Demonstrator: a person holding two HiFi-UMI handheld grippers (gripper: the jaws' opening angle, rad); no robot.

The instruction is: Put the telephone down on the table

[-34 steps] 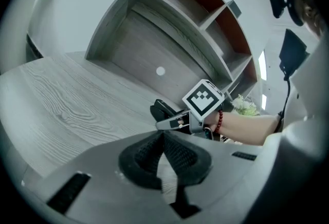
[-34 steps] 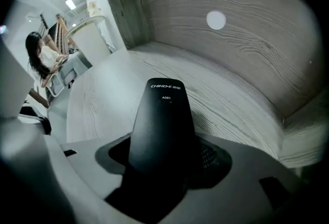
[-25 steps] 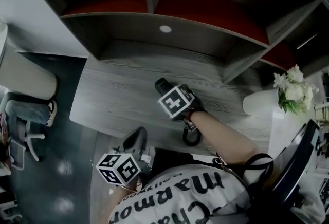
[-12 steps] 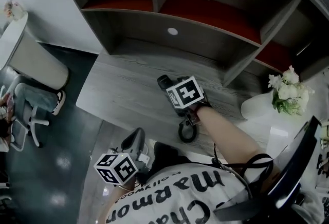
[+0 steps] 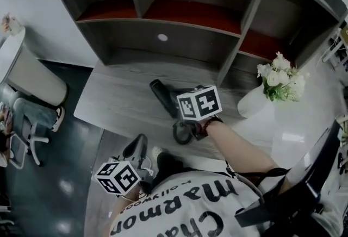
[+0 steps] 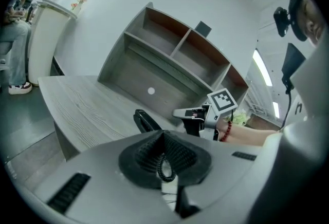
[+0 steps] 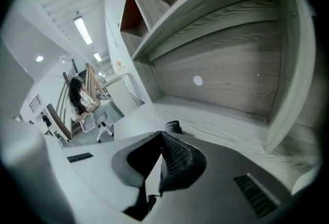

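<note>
Telephone [image 5: 162, 94] lies flat on the grey table [image 5: 109, 105], in front of the shelf unit [image 5: 179, 40] and away from the table's near edge; I judge the put-down done. Main risk from here: the right tool [image 7: 161, 134] hangs just above and behind the telephone, its jaws having just been closing and now pressed together with nothing between them. If I pull it away low or swing it sideways, the tips could clip the telephone and slide or spin it across the smooth wood. A lesser risk is the left tool [image 6: 163, 134], also pressed together and clear of the telephone: it sits low by my body, and a careless reach forward could sweep the table. The telephone itself reads as a dark, slim, elongated handset, slightly curved, lying at an angle to the shelf front; I see no base, and I cannot tell whether a cord runs from it. A white vase of flowers [image 5: 274, 75] stands well off to the right.
</note>
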